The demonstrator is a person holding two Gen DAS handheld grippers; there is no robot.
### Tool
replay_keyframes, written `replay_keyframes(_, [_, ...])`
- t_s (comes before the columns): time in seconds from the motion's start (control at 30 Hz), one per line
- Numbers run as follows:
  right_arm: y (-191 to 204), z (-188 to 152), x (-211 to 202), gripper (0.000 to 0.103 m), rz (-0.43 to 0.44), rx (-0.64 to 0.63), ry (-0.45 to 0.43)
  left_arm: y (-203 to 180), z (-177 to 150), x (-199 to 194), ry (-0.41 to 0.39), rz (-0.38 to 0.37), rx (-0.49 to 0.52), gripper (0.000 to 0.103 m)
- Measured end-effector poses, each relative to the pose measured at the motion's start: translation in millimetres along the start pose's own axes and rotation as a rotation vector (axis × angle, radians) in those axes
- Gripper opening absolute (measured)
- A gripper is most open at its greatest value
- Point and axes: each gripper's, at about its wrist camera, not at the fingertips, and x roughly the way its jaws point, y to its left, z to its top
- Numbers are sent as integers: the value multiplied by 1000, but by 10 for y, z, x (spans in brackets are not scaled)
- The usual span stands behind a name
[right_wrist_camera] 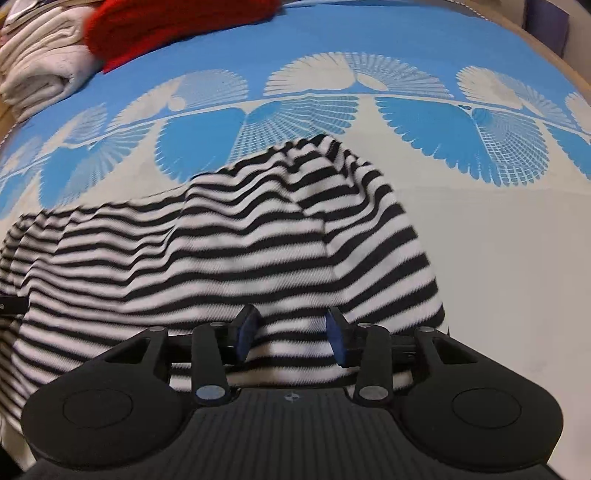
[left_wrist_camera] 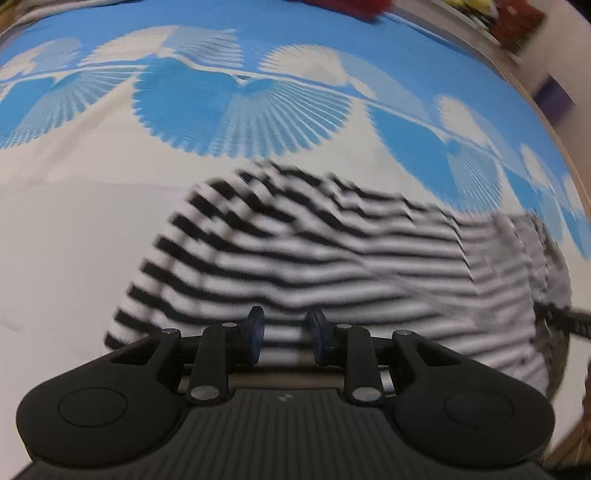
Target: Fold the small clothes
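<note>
Left gripper (left_wrist_camera: pixel 284 338): low over the near edge of the shirt; the blue pads (left_wrist_camera: pixel 255 334) stand apart with a gap between them, striped cloth seen through that gap; nothing pinched that I can tell

Right gripper (right_wrist_camera: pixel 291 338): also at the near edge of the shirt, fingers spread wide, blue pads (right_wrist_camera: pixel 246 338) well apart; striped fabric lies between and under them, not clamped

Shirt (left_wrist_camera: pixel 332 258): black-and-white striped, lying rumpled on the cloth; in the right wrist view (right_wrist_camera: pixel 229 251) it fills the lower left and centre, with a fold raised into a peak toward the far side and one layer lapped over another; in the left wrist view it runs from centre to the right edge, blurred

Cloth (left_wrist_camera: pixel 74 240): white in the near part, blue with white fan-shaped prints in the far part; covers the table under the shirt (right_wrist_camera: pixel 517 258)

Red garment (right_wrist_camera: pixel 177 29): at the far left of the right wrist view, resting on the blue part of the cloth, well apart from the shirt

White stack (right_wrist_camera: pixel 40 70): folded pale fabric just beside the red garment, at the far left corner

Table edge (right_wrist_camera: pixel 554 59): pale wooden rim curving along the far right, beyond the cloth
</note>
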Motion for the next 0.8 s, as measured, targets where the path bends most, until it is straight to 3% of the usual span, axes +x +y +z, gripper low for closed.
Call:
replay_keyframes(0.17, [-129,76,79,42,-31,48,-43,190,256,137,-69,-3,-101,31])
replay_keyframes(0.27, [-237,113,189,42,-51,77,-40,211,347,181,-122,35,-107,31])
replay_keyframes(0.47, [-252,153,257,41,-67,68,-40,232,424,253,-110,24,-95,31])
replay_keyframes(0.63, [-341,122,6,42,-30,102,-94,263,327,-166,-134,-93,-97,36])
replay_keyframes(0.8, [-512,-37,-332,43,-8,106,-122,237,60,-518,-107,-197,67,36])
